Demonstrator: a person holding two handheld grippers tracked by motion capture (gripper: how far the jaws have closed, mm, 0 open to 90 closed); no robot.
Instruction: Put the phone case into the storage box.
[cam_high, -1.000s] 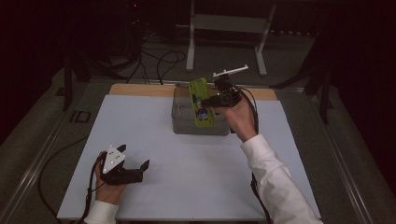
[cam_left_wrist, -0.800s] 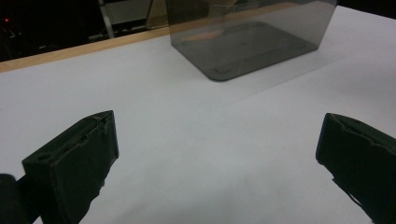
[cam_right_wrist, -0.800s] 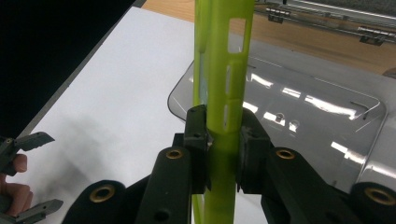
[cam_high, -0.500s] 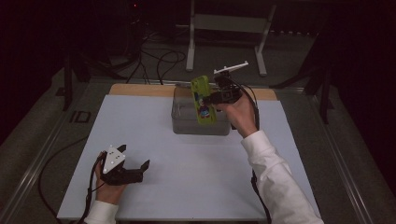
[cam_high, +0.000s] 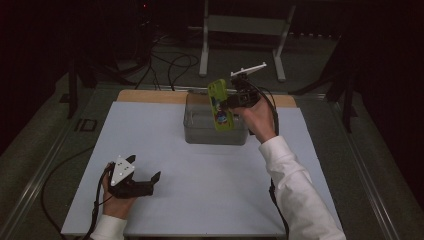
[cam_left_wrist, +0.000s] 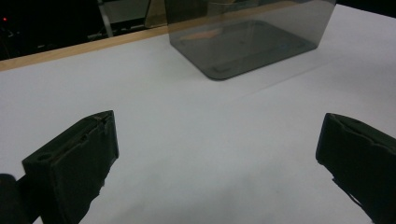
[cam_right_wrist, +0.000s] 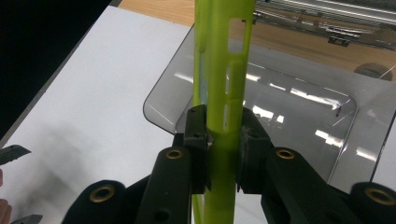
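Note:
A lime-green phone case with a printed picture hangs in the air above a clear grey plastic bin, tilted on edge. My right gripper is shut on the case; in the right gripper view the green case stands edge-on, pinched by my right gripper, with the bin below. My left gripper rests on the white table near the front left, open, holding nothing. The left gripper view has the left gripper wide apart over bare white surface, the bin farther off.
A white sheet covers the table, with a wooden strip along its far edge. Beyond the table are cables on the floor and a white metal stand. The right sleeve crosses the table's right side.
The right gripper has lifted the green case slightly higher and a little toward the right above the bin. The left gripper has stayed still.

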